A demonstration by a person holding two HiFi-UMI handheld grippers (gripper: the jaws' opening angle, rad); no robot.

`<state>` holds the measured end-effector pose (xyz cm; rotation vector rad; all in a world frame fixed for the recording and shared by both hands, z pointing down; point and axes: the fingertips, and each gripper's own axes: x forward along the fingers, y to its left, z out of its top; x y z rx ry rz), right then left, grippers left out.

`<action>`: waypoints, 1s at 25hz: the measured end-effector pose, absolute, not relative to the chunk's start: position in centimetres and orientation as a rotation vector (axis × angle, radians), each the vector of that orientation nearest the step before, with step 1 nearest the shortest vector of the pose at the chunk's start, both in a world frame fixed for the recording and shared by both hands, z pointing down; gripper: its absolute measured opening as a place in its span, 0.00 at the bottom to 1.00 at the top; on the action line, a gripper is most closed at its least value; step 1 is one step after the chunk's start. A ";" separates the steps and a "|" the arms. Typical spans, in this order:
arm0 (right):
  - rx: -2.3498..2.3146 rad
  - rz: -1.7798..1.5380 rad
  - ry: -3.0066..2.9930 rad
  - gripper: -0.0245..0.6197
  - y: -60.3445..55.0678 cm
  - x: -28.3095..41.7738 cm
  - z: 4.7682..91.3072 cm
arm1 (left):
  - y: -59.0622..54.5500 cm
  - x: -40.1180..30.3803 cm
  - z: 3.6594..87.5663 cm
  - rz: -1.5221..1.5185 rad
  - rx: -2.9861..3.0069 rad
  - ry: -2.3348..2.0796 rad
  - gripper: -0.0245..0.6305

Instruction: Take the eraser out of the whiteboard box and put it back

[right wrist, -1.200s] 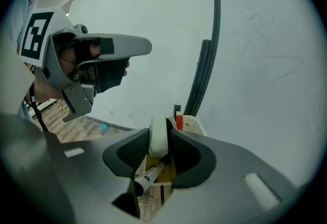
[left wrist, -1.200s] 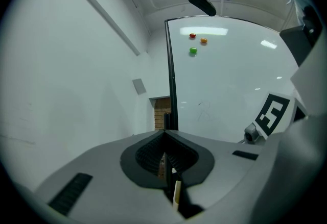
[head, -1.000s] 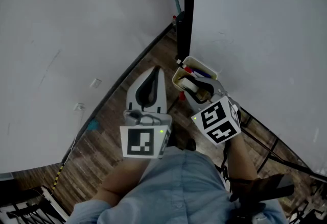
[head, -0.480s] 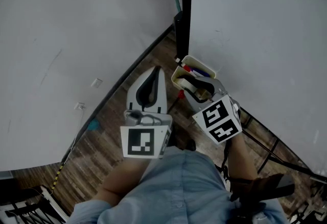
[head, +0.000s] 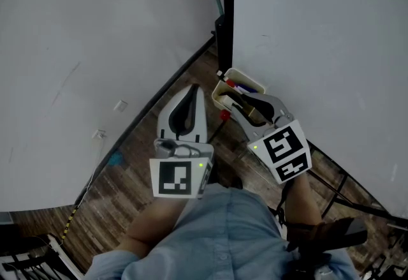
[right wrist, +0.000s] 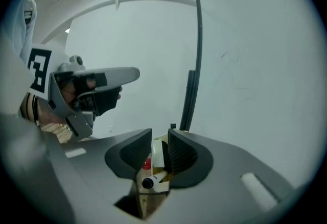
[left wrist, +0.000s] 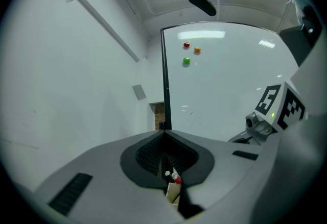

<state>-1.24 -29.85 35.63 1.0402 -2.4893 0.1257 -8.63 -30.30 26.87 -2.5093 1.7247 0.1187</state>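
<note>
- The eraser (right wrist: pixel 157 154) is grasped by the right claw (right wrist: pixel 160 131), its jaws just closed further; the box (head: pixel 221 95) is seen just below.
- The left claw (left wrist: pixel 165 133) is clenched on nothing.

The left gripper (head: pixel 196 86) and right gripper (head: pixel 242 101) have smooth grey shells, black ribbed pads (right wrist: pixel 179 152) and white cubes (head: pixel 178 177) bearing black square markers. The person wears a light blue shirt (head: pixel 217 234).
</note>
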 end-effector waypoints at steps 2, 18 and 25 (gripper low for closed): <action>1.100 0.112 -2.525 0.15 -29.7 -0.6 34.3 | -29.8 -8.4 26.7 0.125 -2.517 1.713 0.04; 1.336 -0.066 -2.709 0.04 -26.7 1.9 26.8 | -26.3 -7.9 25.3 0.166 -2.489 1.697 0.04; 1.350 -0.095 -2.712 0.04 -25.9 1.9 26.1 | -25.5 -7.8 24.7 0.180 -2.481 1.682 0.04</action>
